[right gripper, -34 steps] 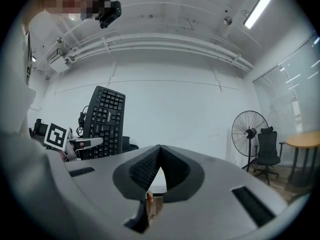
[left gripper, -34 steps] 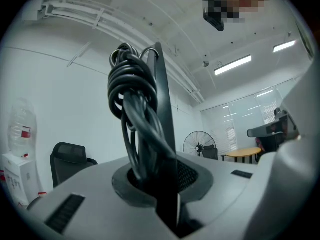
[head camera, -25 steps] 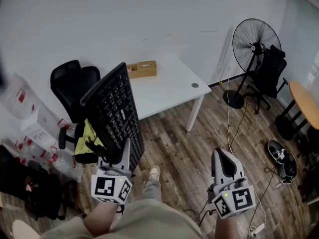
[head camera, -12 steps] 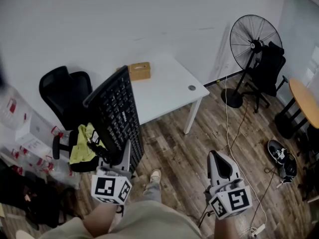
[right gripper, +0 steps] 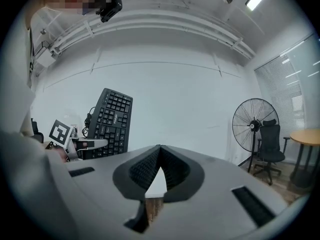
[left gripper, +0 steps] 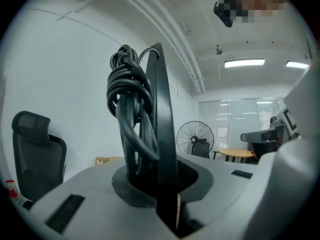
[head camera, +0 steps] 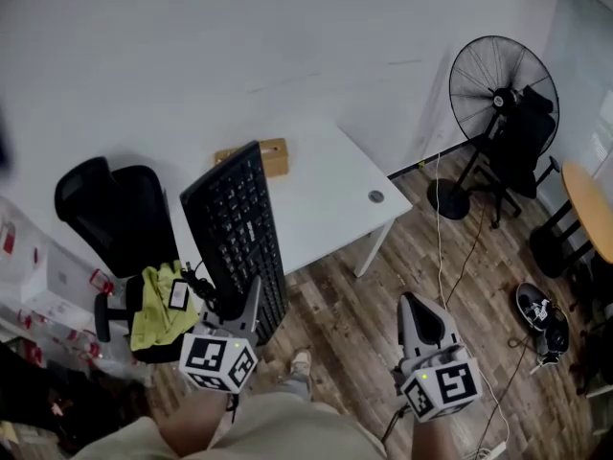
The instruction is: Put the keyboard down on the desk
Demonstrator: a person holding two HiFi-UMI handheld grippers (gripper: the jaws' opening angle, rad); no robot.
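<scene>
At the counter's (head camera: 326, 199) left end, the keyboard (head camera: 239, 238) hangs tilted and covers that edge. Its lower end is hidden in the left tool (head camera: 251, 300), which pinches it beside its coiled cable (left gripper: 131, 119). The right tool (head camera: 419, 310) is pressed together, empty.

Plain office room, nothing fancy.
A white wall (head camera: 192, 46) is seen behind a white desk (head camera: 326, 190), and wood-plank floor (head camera: 335, 300) is laid throughout. A black office chair (head camera: 105, 209) is parked at the left. A big pedestal fan (head camera: 505, 89) and a dark chair (head camera: 522, 147) are set at the right near a round wooden table (head camera: 589, 209). Strip lights (left gripper: 244, 62) are lit overhead.
</scene>
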